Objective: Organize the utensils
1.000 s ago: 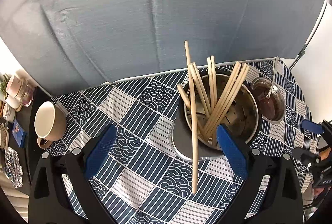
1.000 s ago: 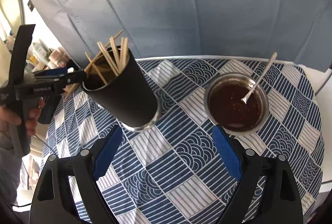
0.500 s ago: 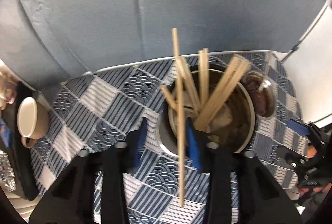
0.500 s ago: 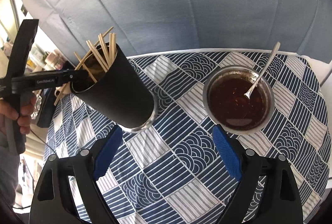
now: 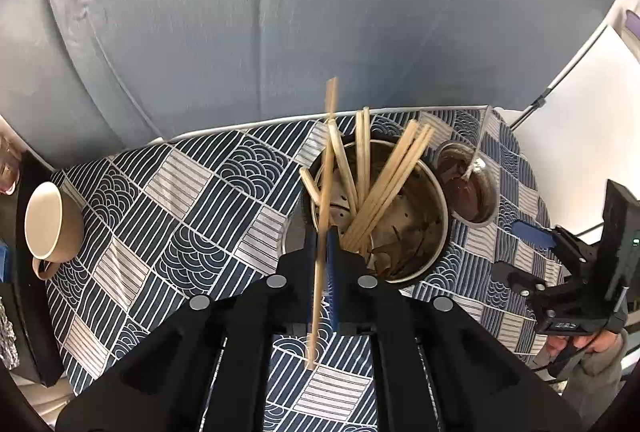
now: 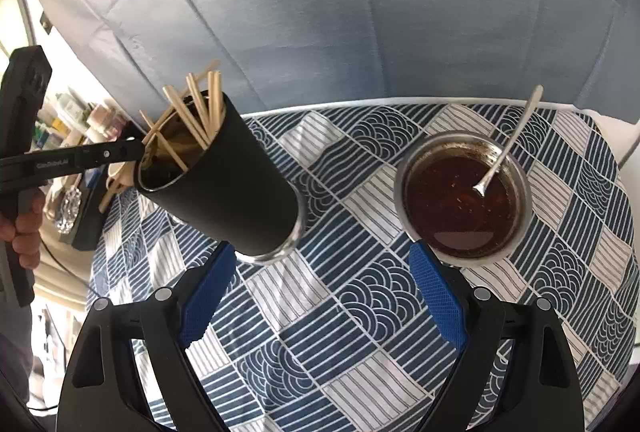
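Chopstick gripped beside holder

Left hand-held gripper (image 5: 321, 264) is closed on one wooden chopstick (image 5: 325, 191), held near mid-length. Chopstick long axis runs near-to-far, almost upright; its lower end hangs outside the black utensil holder (image 6: 224, 187), just left of the rim. Remaining chopsticks (image 5: 384, 183) stand inside the holder. Right hand-held gripper (image 6: 320, 296) is open and empty, over the worktop (image 6: 360, 312), near the sauce bowl (image 6: 460, 191). Left hand is nearer.

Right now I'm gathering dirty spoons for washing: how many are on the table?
1: the spoon stands in the bowl of dark sauce, handle leaning on its far rim. Others could hide inside the black chopstick holder.
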